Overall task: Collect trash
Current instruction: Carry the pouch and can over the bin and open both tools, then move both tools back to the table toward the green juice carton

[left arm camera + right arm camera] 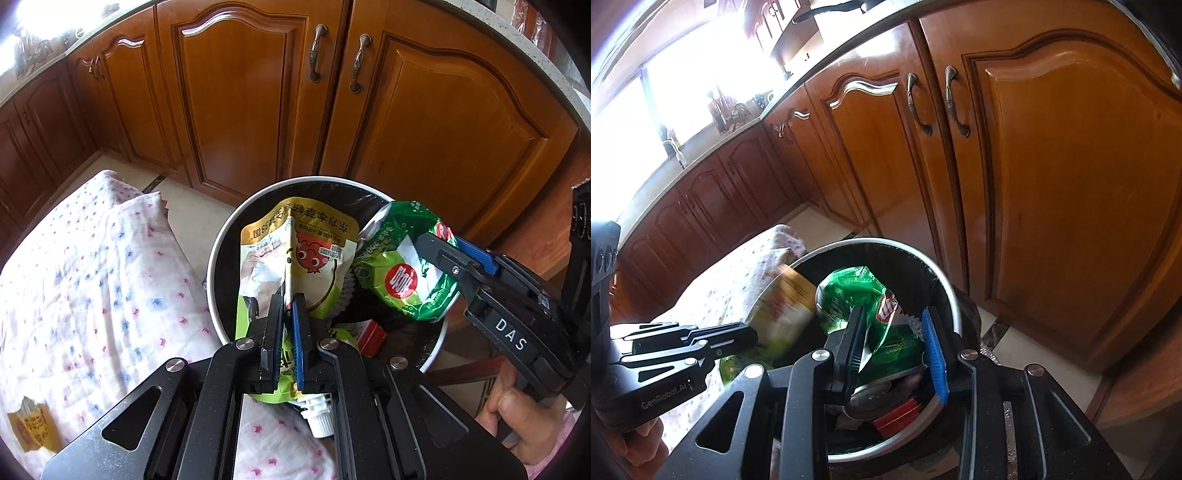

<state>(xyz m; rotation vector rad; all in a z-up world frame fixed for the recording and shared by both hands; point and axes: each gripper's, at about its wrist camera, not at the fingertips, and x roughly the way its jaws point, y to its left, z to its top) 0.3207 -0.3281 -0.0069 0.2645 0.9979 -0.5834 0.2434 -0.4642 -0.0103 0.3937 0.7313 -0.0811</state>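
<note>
1. Round white-rimmed trash bin with black liner (pixel 218 273): stands on the tiled floor before the brown wooden cabinet doors (pixel 236 110); landmark.
2. Left tongs (pixel 286 314): clamped tight on a yellow-green spouted drink pouch (pixel 306 240), held over the bin's near rim, white cap toward the camera.
3. Right tongs (pixel 895 334): part-open; a crumpled green foil snack bag (pixel 849 291) sits between them above the bin; whether the pads press it, cannot tell.
4. Red flat packet (pixel 897 415): inside the bin.
5. White cloth with pink and blue print (pixel 92 277): left of the bin.
</note>
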